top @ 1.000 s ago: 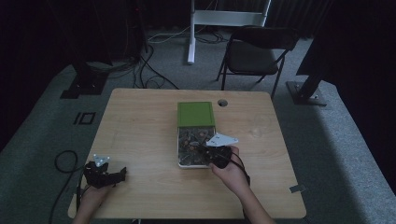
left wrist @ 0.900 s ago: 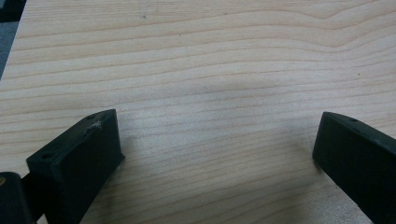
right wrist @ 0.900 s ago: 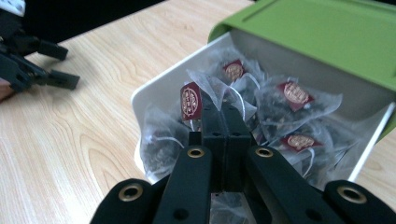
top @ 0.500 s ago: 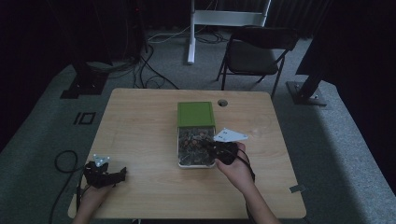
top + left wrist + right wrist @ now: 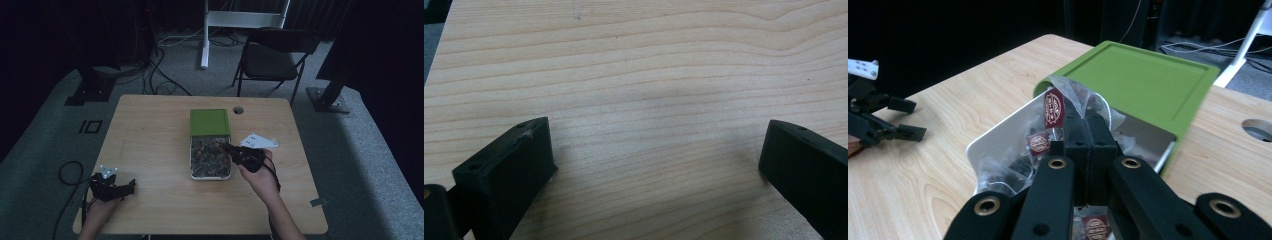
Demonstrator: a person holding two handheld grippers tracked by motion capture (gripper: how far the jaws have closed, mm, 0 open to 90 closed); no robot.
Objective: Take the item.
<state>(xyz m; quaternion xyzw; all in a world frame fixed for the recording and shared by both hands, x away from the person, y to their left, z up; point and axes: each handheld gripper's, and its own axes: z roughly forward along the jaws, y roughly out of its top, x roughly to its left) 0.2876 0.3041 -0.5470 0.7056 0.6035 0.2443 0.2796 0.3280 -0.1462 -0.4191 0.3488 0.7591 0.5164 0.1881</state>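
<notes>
A: Where are we with the packets?

B: I have 1 clear packet [image 5: 1068, 102] with a dark red label pinched in my right gripper [image 5: 1087, 117]; its jaws are pressed together on the plastic. It hangs just above the white tin [image 5: 998, 132], with the green lid [image 5: 1138, 75] lying right behind the tips.

A: So the pick is done?

B: I'd judge the grab is made and the lift is underway, but the packet isn't set down anywhere yet. More packets [image 5: 207, 155] sit in the tin below the jaws.

A: And your other hand?

B: My left gripper [image 5: 112, 187] rests on the bare table [image 5: 649, 75], well off to the side, its jaws spread wide with nothing between them.
</notes>
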